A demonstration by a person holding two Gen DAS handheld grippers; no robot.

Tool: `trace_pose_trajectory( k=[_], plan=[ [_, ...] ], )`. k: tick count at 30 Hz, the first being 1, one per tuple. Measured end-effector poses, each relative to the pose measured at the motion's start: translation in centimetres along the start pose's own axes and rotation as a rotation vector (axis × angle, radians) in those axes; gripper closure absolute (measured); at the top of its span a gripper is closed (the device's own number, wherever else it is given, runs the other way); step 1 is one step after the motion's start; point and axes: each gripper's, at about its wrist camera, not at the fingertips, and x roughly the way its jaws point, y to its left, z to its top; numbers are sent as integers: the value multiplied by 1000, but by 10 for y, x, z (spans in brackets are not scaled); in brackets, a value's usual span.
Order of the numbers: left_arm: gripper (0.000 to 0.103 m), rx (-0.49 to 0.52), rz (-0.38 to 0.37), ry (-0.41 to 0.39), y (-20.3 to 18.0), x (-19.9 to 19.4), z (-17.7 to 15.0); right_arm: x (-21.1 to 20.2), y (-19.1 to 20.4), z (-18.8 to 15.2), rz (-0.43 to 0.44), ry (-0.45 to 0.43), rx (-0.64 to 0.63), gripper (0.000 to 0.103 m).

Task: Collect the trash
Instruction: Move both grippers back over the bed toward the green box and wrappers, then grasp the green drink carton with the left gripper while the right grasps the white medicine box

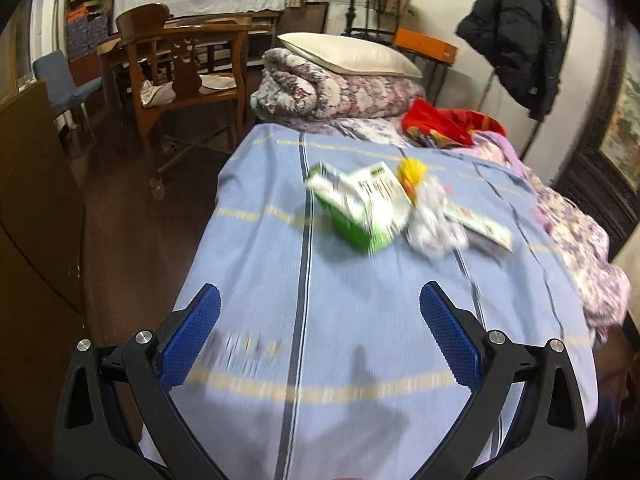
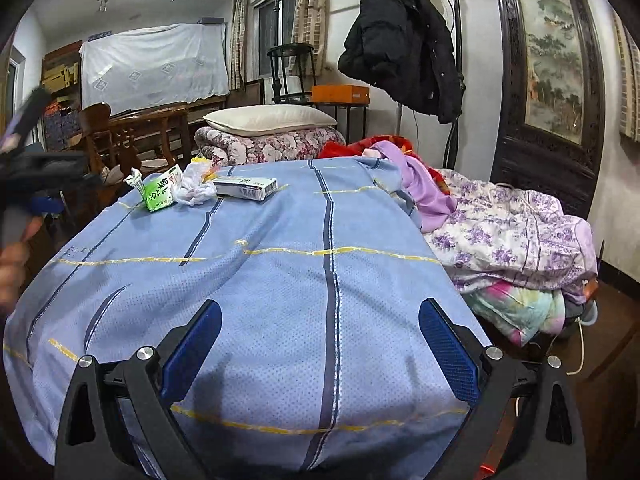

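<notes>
Trash lies in a cluster on the blue striped bed cover (image 1: 340,320): a green and white drink carton (image 1: 356,204), a crumpled white plastic wrapper (image 1: 432,220) with a yellow bit, and a flat white box (image 1: 480,224). My left gripper (image 1: 320,312) hangs open above the cover, short of the carton, nothing between its blue pads. In the right wrist view the carton (image 2: 158,192), wrapper (image 2: 194,188) and box (image 2: 246,188) sit far off at the cover's left back part. My right gripper (image 2: 320,320) is open and empty over the near cover (image 2: 280,300).
A folded floral quilt (image 1: 332,92) with a pillow (image 1: 348,54) sits at the bed's far end. Purple and floral clothes (image 2: 512,232) pile along the right side. A wooden chair (image 1: 180,76) stands left of the bed. A hand (image 2: 14,256) shows at the left edge.
</notes>
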Motion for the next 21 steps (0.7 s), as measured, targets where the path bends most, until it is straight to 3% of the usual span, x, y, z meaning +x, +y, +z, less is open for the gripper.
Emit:
trace_pose_trajectory(
  k=[3, 7, 12, 16, 18, 20, 21],
  plan=[
    [7, 1, 24, 14, -11, 29, 19, -2, -2, -2, 7, -16, 17, 6],
    [7, -80, 19, 35, -10, 65, 32, 6, -4, -3, 26, 24, 29, 6],
    [7, -54, 124, 63, -11, 98, 33, 24, -18, -3, 58, 104, 103, 6],
    [7, -132, 85, 43, 6, 99, 36, 27, -22, -6, 76, 106, 142, 6],
    [21, -171, 49, 54, 14, 101, 37, 29, -18, -7, 64, 110, 126, 5],
    [52, -205, -9, 45, 21, 100, 36, 31, -15, -7, 56, 111, 113, 5],
    [62, -221, -38, 29, 25, 98, 35, 31, -15, -8, 54, 111, 111, 5]
  ],
)
